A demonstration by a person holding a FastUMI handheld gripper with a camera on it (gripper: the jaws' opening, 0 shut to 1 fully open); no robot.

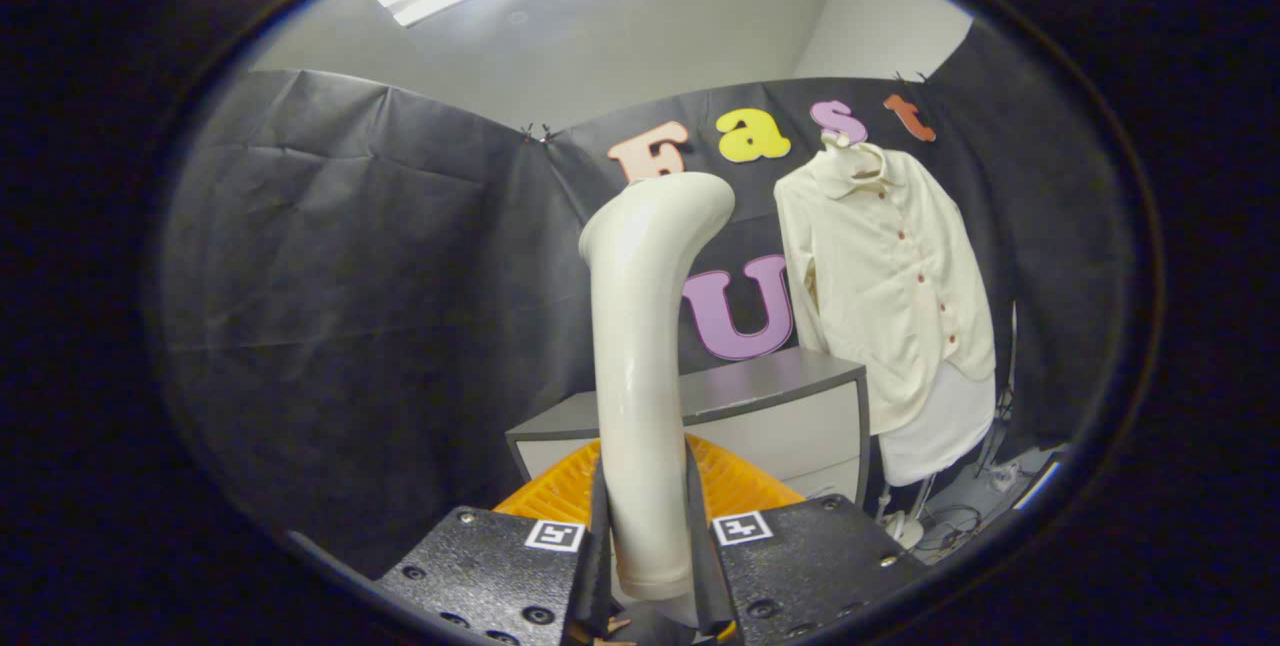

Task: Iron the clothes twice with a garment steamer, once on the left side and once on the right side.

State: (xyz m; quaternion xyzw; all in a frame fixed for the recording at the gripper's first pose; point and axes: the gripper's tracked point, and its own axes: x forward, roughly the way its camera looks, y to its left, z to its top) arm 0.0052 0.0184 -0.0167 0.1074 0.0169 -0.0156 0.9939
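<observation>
Steamer [645, 356] stands upright between the gripper [650, 566]'s two black fingers [597, 546], which pinch its cream handle low down, one on each side; the jaws are closed on it. Its bent head sits at the top, turned toward the shirt [885, 276]. That shirt, cream with small dark buttons, hangs on a hanger against the black cloth wall, beyond the fingers and off to the right of the steamer, well apart from it. A grey cabinet [770, 416] stands between, and an orange ridged tray [735, 481] lies just ahead of the fingers, behind the handle.

Judging by this, neither pass has begun and the steamer has yet to be carried across to the garment. The hold is low on a long, smooth, glossy handle, so the top-heavy head could swing or twist in the jaws as it travels. The cabinet's corner lies near the path and might be clipped. A loosely hung shirt may swing away or slide off its hanger if pushed too hard. Cables on the floor below the shirt could snag anything trailing.
</observation>
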